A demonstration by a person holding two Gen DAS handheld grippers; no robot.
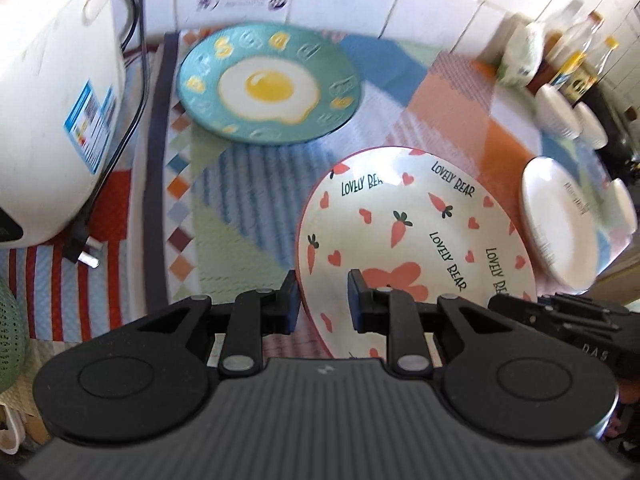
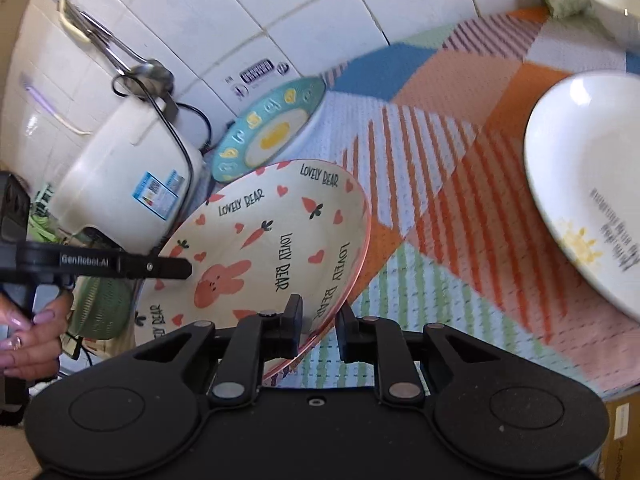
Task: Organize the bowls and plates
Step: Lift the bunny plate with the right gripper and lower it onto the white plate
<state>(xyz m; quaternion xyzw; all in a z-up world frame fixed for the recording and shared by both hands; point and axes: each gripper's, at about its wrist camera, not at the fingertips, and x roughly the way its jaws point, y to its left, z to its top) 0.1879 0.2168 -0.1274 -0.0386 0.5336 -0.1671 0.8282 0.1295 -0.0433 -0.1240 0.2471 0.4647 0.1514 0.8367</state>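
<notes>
A cream plate (image 1: pixel 404 216) with carrots, hearts, a pink rabbit and the words LOVELY BEAR is tilted above the patterned mat (image 1: pixel 240 216). My left gripper (image 1: pixel 323 300) is shut on its near-left rim, one pad outside and one on the inner face. My right gripper (image 2: pixel 320 324) is shut on the same plate (image 2: pixel 272 240) at its right rim. One of the left gripper's fingers (image 2: pixel 172 268) reaches over the plate's left edge. A teal fried-egg plate (image 1: pixel 268 84) lies flat at the back of the mat. White plates (image 1: pixel 560 216) sit stacked to the right.
A white rice cooker (image 1: pixel 52 100) stands at the left, its cord and plug (image 1: pixel 86 252) on the mat. White bowls (image 1: pixel 560 112) and bottles (image 1: pixel 576 64) crowd the back right by the tiled wall. A green basket (image 1: pixel 10 320) is at the lower left. A hand (image 2: pixel 28 340) holds the left gripper.
</notes>
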